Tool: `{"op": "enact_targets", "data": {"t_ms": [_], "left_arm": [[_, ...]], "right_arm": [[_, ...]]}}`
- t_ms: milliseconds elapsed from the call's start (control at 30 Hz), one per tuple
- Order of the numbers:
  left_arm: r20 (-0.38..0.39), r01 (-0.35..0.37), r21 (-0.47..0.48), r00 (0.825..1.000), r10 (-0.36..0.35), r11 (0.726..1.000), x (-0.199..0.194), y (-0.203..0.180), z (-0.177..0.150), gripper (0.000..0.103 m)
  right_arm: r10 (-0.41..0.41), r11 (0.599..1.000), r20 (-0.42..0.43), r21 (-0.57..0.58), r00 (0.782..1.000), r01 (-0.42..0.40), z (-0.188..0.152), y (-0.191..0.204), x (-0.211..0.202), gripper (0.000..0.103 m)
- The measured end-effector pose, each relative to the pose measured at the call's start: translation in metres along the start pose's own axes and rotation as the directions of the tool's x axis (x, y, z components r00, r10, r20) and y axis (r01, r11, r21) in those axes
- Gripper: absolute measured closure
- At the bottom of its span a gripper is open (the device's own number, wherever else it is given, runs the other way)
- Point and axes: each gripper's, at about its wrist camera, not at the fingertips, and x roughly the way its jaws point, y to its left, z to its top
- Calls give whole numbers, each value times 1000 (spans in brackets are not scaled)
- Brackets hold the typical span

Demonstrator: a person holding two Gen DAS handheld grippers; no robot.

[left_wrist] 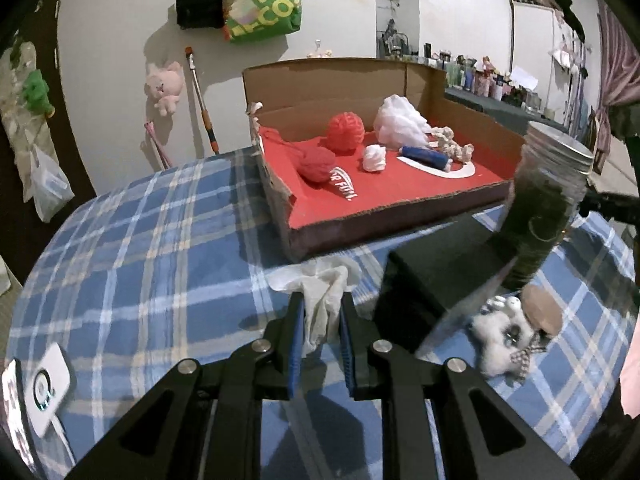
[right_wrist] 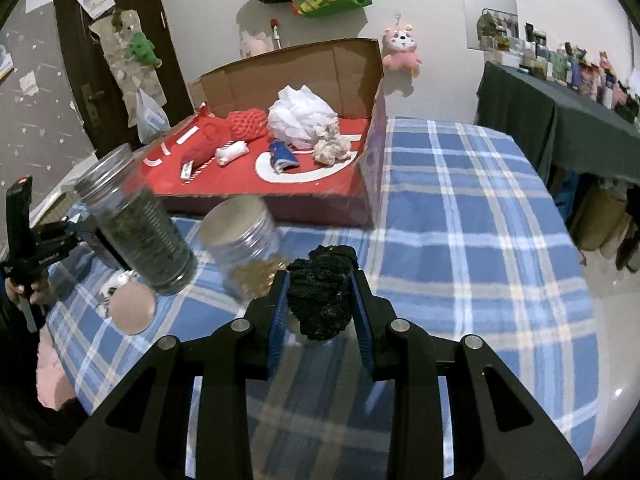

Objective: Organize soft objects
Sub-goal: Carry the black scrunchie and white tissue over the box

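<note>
Left wrist view: the left gripper [left_wrist: 322,312] was clamped on a crumpled white cloth [left_wrist: 324,300], low centre of the frame, the cloth's loose end spilling forward toward the near wall of the cardboard box [left_wrist: 360,224]. Right wrist view: the right gripper [right_wrist: 320,292] was closed on a black fuzzy lump [right_wrist: 322,296], held above the blue plaid tablecloth [right_wrist: 460,220] — this lump did not appear in the left view. The box sat in the upper middle of both frames, red-lined, holding a red mesh ball [left_wrist: 346,131], a white mesh pouf [left_wrist: 400,122], a red knitted piece [left_wrist: 318,164], a small white wad [left_wrist: 374,158], a blue roll [left_wrist: 424,157] and a knotted cream rope [left_wrist: 452,142]. Only the left view showed a black block [left_wrist: 436,264] right of centre and, beyond it at lower right, a white plush toy [left_wrist: 500,332] with a checked bow. A tilted jar of dark contents [left_wrist: 544,208] showed at the right edge. The right view alone showed a second jar [right_wrist: 244,240] with golden contents, left of centre, and — at far left — the other handheld gripper's black body [right_wrist: 24,236] in a hand [right_wrist: 28,288].
</note>
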Motion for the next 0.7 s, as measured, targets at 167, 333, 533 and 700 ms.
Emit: {"op": "enact_targets", "data": {"t_ms": [167,333,533,700], "left_arm": [[8,-17,46,1000,16,999,2,3,17,86],[36,-11,96,999,7,995,0,1,44,86],[-14,61,96,998,-60,993,25,-6,81,85],[-114,98,71,989,-89,993,60,-15,102,85]], "right_arm": [[12,999,-3,-35,1000,-12,17,-3,4,74],[24,997,-2,-76,1000,-24,41,0,8,74],[62,993,-9,-103,998,-63,73,11,25,74],[30,987,-65,-155,997,-40,97,27,57,74]]}}
